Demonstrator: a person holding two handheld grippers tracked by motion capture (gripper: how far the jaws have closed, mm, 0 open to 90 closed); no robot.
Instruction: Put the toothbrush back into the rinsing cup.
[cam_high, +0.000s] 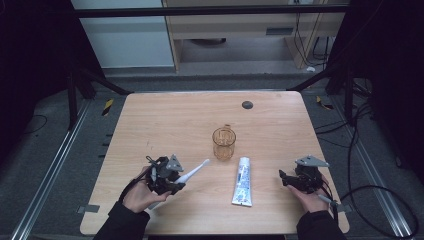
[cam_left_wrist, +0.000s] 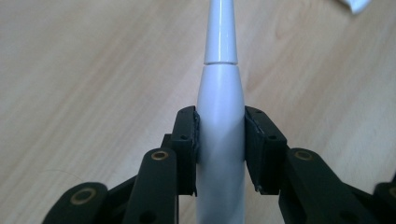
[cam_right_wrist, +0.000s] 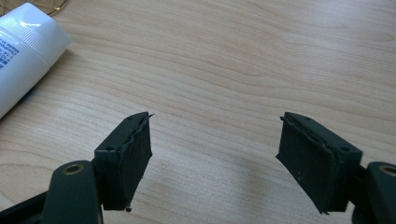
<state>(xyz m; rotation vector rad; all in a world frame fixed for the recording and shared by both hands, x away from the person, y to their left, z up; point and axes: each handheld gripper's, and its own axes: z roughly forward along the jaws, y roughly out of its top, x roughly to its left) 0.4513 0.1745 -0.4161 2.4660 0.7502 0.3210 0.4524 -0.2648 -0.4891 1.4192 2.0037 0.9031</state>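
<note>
A person seated at a light wooden table (cam_high: 150, 115) holds a two-jaw gripper in each hand. The left gripper (cam_left_wrist: 219, 140), near the table's front left in the high view (cam_high: 172, 177), pinches the thick white handle of an electric toothbrush (cam_left_wrist: 219, 116) between its two black pads (cam_left_wrist: 187, 140), which press against both sides of the handle. The toothbrush (cam_high: 192, 172) slants away from the hand toward the middle of the table, its slim head end pointing toward an amber glass cup (cam_high: 224, 143) that stands upright near the table's centre.

Just in front of the cup and slightly to its right, a white toothpaste tube (cam_high: 243, 181) lies flat, cap end toward the cup. The right gripper (cam_high: 286, 178) sits near the front right of the table, well apart from the tube. From its own camera, the right gripper (cam_right_wrist: 215, 154) has its jaws spread wide over bare wood, nothing between them, with the tube's ribbed white cap (cam_right_wrist: 32, 32) at the upper left. A small dark round disc (cam_high: 247, 105) sits near the table's far edge.
</note>
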